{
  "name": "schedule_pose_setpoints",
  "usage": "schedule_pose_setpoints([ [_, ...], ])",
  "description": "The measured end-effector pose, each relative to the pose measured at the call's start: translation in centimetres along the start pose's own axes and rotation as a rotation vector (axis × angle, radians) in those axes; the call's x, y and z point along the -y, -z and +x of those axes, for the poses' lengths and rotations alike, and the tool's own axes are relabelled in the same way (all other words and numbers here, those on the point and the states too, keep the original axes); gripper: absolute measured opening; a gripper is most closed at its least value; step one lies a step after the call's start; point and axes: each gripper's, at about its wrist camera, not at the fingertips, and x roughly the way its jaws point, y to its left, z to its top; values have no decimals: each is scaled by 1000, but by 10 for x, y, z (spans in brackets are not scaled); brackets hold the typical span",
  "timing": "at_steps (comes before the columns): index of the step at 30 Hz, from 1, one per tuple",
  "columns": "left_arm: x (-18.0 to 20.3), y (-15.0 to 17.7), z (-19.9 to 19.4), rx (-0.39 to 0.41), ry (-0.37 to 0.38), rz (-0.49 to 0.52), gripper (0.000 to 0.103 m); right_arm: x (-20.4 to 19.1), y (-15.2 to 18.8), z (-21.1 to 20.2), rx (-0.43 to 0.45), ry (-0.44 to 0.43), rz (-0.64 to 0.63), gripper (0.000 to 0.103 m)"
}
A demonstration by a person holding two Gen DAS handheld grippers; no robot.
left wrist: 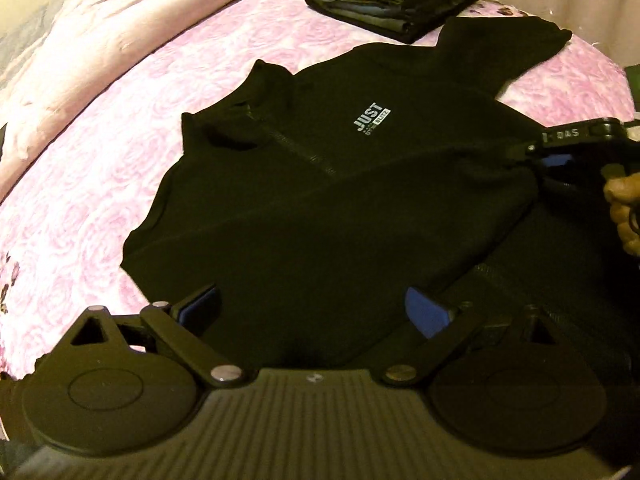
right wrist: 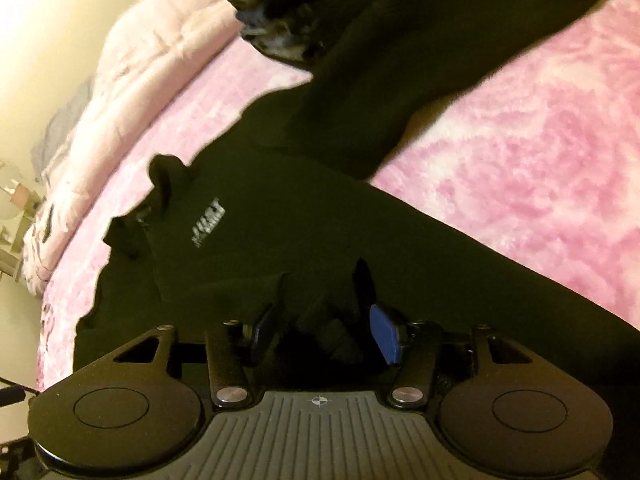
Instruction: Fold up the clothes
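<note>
**Black sweater spread on the pink bed, both grippers at its hem**

The black sweater [left wrist: 320,200] lay flat and face up on the pink bedspread [left wrist: 100,160]. In the left wrist view its long axis ran from the hem at about 5 o'clock up to the collar [left wrist: 256,92] at about 11 o'clock, with the zipper [left wrist: 296,148] along that line and the white chest print [left wrist: 372,118] beside it. One sleeve [left wrist: 516,46] reached out toward 1 o'clock, its cuff near the far edge of the bed. The other sleeve could not be made out against the dark body.

A stack of folded dark clothes [left wrist: 394,0] sat on the bedspread at 12 o'clock, just beside the outstretched sleeve. A pale quilt [left wrist: 80,32] was bunched along the bed's edge at 10 o'clock.

The left gripper [left wrist: 312,308] hovered over the lower part of the sweater, jaws spread wide with nothing pinched between them. The right gripper [right wrist: 326,328] pointed down at the sweater's edge, jaws part open; a raised fold of black cloth stood between the pads [right wrist: 386,334], but the pads did not appear to press on it. A hand [left wrist: 624,208] held that gripper at 3 o'clock in the left wrist view.
</note>
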Motion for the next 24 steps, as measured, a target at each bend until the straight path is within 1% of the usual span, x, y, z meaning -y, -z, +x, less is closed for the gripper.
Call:
schedule_pose_setpoints([
  [1, 1, -1, 1, -1, 2, 0, 97, 0, -3, 2, -17, 8, -1, 8],
  [3, 2, -3, 0, -1, 7, -1, 97, -8, -12, -7, -7, 12, -58, 6],
  [4, 2, -4, -1, 3, 9, -2, 97, -15, -18, -18, 22, 8, -109, 5],
  [6, 2, -5, -3, 18, 11, -4, 97, -29, -32, -43, 116, -4, -213, 5],
  [7, 2, -6, -5, 26, 14, -7, 97, -32, -38, -51, 153, -5, -242, 5],
  [9, 1, -5, -3, 36, 23, -14, 97, -27, -46, -53, 182, 6, -248, 5],
  [11, 2, -4, 4, 24, 30, -16, 97, -14, -46, -35, 134, 40, -232, 8],
  [12, 3, -4, 8, 16, 33, -13, 97, -7, -46, -25, 104, 58, -222, 17],
  [13, 4, -3, 11, 8, 35, -9, 97, -1, -44, -18, 82, 82, -210, 32],
  [14, 6, -4, 14, 3, 38, -2, 97, 3, -43, -17, 82, 88, -199, 34],
  [18, 14, -7, 21, -3, 45, 35, 97, -5, -32, -38, 144, 46, -237, 34],
  [20, 19, -8, 28, -13, 54, 40, 97, -12, -23, -43, 135, -27, -256, 34],
  [22, 23, -10, 37, -26, 65, 42, 97, -14, -15, -33, 74, -84, -276, 34],
  [24, 29, -14, 48, -44, 77, 43, 97, -5, -11, -11, -28, -93, -287, 34],
])
